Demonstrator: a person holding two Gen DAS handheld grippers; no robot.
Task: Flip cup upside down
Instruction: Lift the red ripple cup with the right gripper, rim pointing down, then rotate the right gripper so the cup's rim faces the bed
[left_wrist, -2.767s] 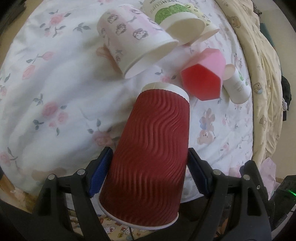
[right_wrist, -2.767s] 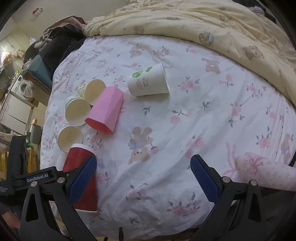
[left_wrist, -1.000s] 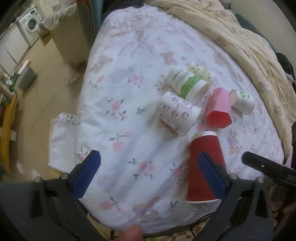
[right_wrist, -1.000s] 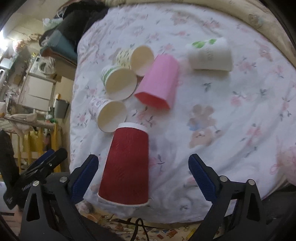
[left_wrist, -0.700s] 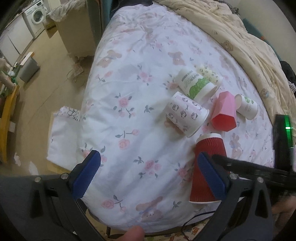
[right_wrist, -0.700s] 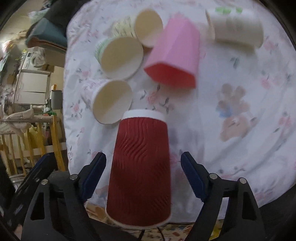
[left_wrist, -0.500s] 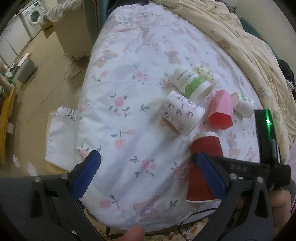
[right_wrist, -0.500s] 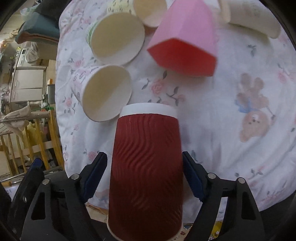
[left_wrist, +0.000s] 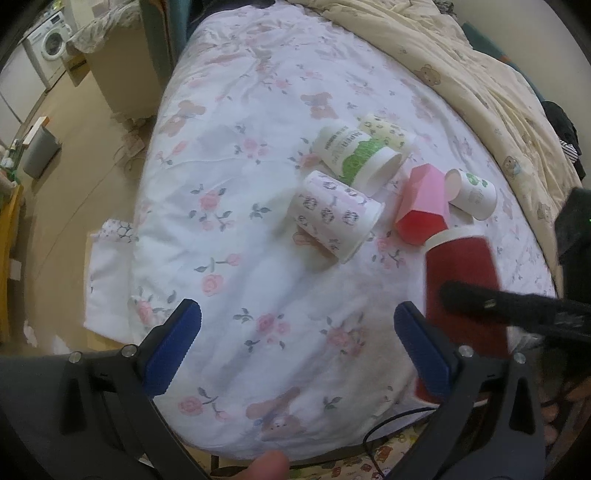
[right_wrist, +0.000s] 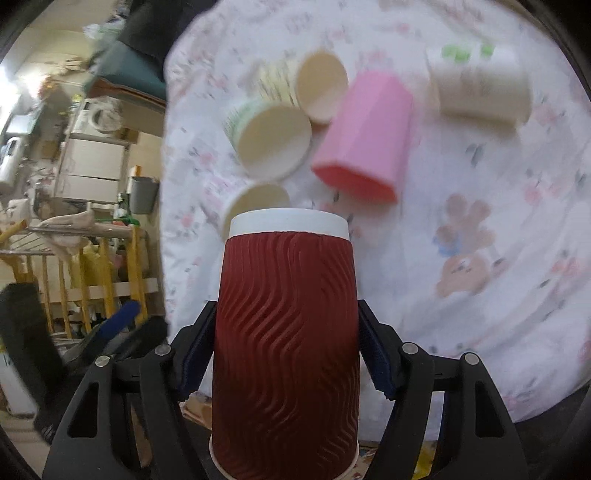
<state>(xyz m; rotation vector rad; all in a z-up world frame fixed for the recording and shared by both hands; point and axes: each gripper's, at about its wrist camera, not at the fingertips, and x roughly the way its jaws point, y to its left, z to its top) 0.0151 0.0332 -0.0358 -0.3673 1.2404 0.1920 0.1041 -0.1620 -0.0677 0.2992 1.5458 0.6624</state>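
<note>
Over the bedsheet (left_wrist: 258, 258), right gripper (right_wrist: 286, 354) clamps the red cup (right_wrist: 286, 350); left gripper (left_wrist: 295, 347) gapes, holding nothing.

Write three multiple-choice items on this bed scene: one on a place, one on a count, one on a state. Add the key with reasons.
1. Where is the red ribbed cup?
A. between the right claw's fingers
B. inside the pink cup
C. on the floor

2. How many cups lie on their sides on the bedsheet?
A. two
B. five
C. eight

3. The left claw is:
A. shut on a cup
B. open, holding nothing
C. out of view

Key: 1 A, blue pads press both its sides. 2 B, four paper cups plus the pink cup. 3 B, only sheet shows between its fingers.
</note>
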